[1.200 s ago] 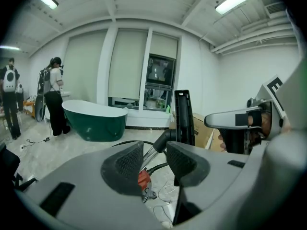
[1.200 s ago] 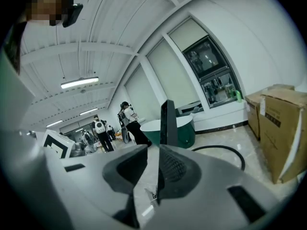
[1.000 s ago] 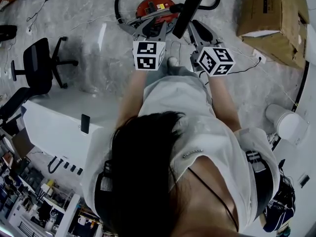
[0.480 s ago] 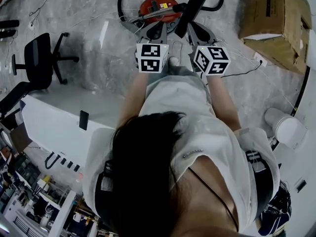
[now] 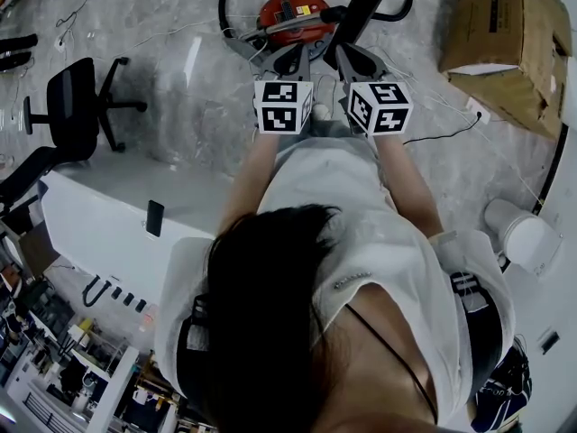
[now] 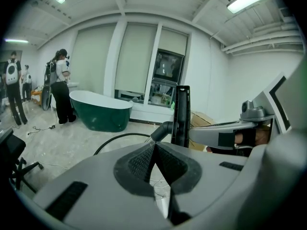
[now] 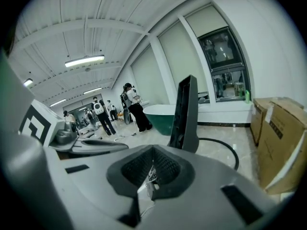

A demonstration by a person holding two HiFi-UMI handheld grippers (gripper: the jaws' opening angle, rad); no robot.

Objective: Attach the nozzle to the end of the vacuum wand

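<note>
Both grippers have drawn in toward each other since the earlier head views, so their marker cubes (image 5: 283, 106) now sit almost side by side. The jaws of each have just been closing with nothing between them. They face a black upright part (image 5: 360, 7) that rises just beyond the jaw tips, a little right of the gap between the two tools. Whether it is the wand or the nozzle cannot be told, and no separate second piece can be picked out. Its lower end meets the elbow of a black hose (image 5: 222, 9), which loops round a red canister (image 5: 290, 14) close behind it. The left gripper (image 6: 153, 147) has its ribbed pads pressed together and empty, with the part standing apart from them. The right gripper (image 7: 152, 164) is likewise closed on nothing. The part looks like hard, smooth plastic: stiff, probably light, likely to slide in a loose pinch and to be tugged sideways by the hose. A hold across its narrow faces near mid-length, away from the joining end, seems soundest, and the jaws would have to part first. Farther out, cardboard boxes (image 5: 505, 43) lie to the right, an office chair (image 5: 72, 111) and a white worktop (image 5: 99, 224) to the left, and a green bathtub (image 6: 100, 111) stands across the room.
</note>
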